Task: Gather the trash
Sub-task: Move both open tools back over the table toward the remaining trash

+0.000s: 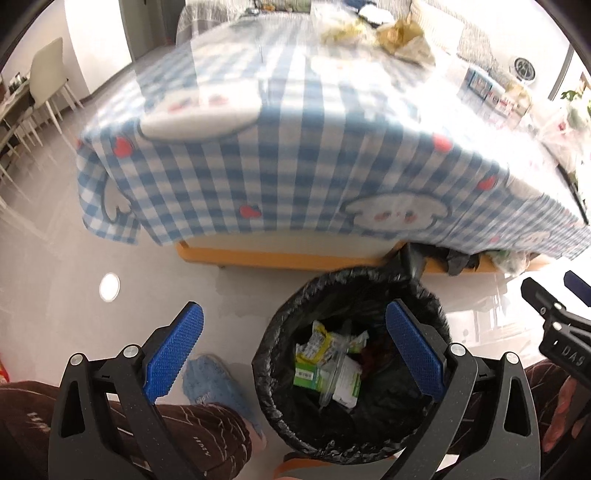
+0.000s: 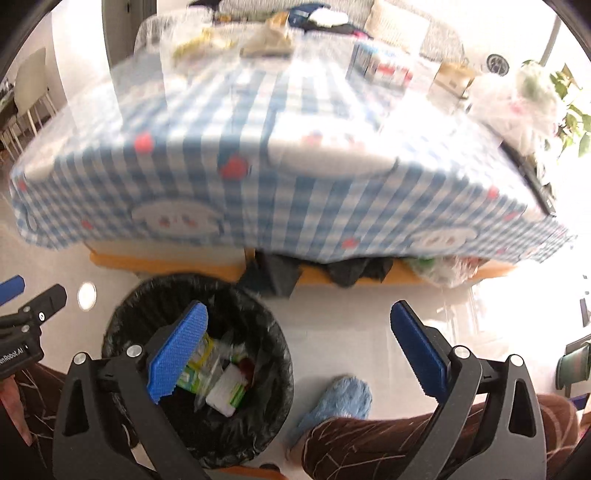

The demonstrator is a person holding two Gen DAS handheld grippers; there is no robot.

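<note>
Two sets of jaws, both spread wide, both holding nothing. My left gripper (image 1: 293, 350) hangs over the near floor with its right pad above the trash bin (image 1: 351, 435); my right gripper (image 2: 299, 349) hangs just right of the same bin, left pad over its rim. Bin sits on the floor between my knees, black liner (image 2: 122, 321) folded over the lip, already holding wrappers (image 1: 325, 365), green and white packets plus some clear plastic. Blue slippers (image 2: 332, 406) just beside the bin on each side, keep clear of those.

Judging by this, the drop looks done and the next step is going back up for another piece. Remaining trash is on the far part of the bench (image 1: 295, 147), under the blue checked cloth: a crumpled brown paper bag (image 1: 402, 38) and a clear plastic bag with something yellow (image 1: 340, 27) next to it, far middle. Small boxes (image 2: 380, 68) and a white plastic bag (image 2: 517, 99) stand far right; can't tell if those count as trash. Frames are blurred, so details up there are soft.

To do it well: lift clear of the bench's near edge first, cloth hangs over it and could snag. Approach the paper bag from above, jaws kept wide, pinch a raised fold rather than scraping the cloth. Light crumpled stuff may slip, so close fully before lifting, then carry it straight back over the bin.
</note>
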